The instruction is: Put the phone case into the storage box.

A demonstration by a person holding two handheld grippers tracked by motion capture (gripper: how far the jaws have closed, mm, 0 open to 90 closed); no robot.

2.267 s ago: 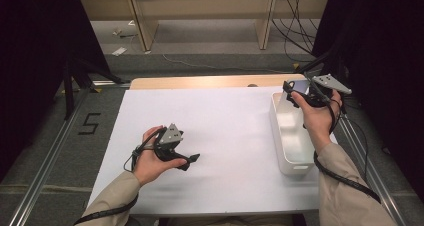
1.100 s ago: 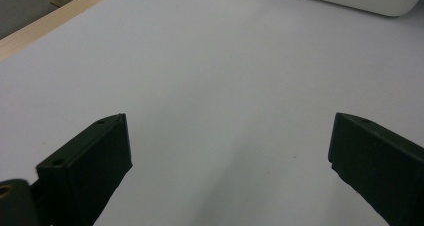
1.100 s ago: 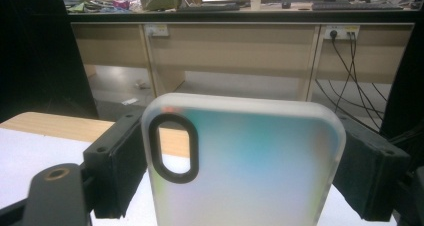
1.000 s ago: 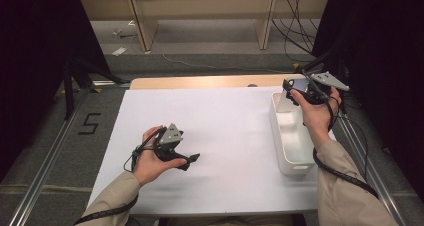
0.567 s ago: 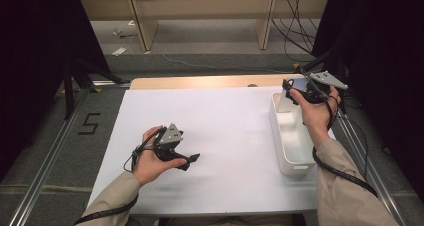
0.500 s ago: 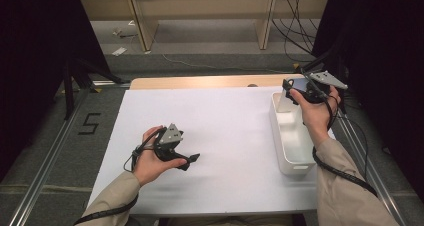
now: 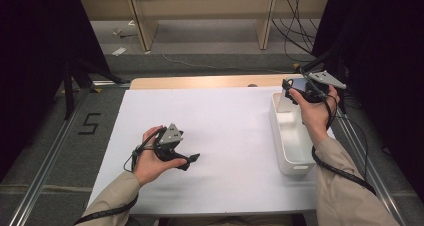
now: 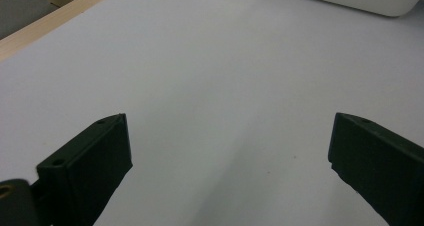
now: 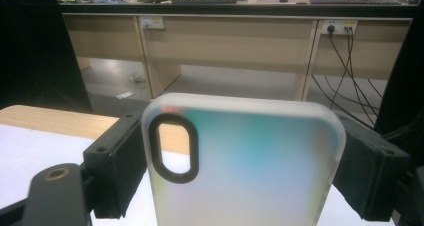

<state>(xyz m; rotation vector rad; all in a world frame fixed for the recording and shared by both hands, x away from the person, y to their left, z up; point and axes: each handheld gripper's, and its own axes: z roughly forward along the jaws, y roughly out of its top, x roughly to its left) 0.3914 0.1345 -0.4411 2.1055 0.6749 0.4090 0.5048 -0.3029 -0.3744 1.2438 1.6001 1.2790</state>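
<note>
Phone case held over the far end of the bin, ready to go down.

The right gripper [image 9: 240, 161] jaws clamp a frosted phone case [image 9: 245, 166] by its side edges, raised over the white bin [image 7: 292, 153] on the surface [image 7: 225, 131]. My read: lower it inside the walls, then release. The left gripper [image 8: 230, 166] rests on the surface, jaws wide apart and empty.

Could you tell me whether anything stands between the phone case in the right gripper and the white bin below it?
Nothing visible does: the right gripper holds the phone case over the white bin's far end, with open air between them.
</note>
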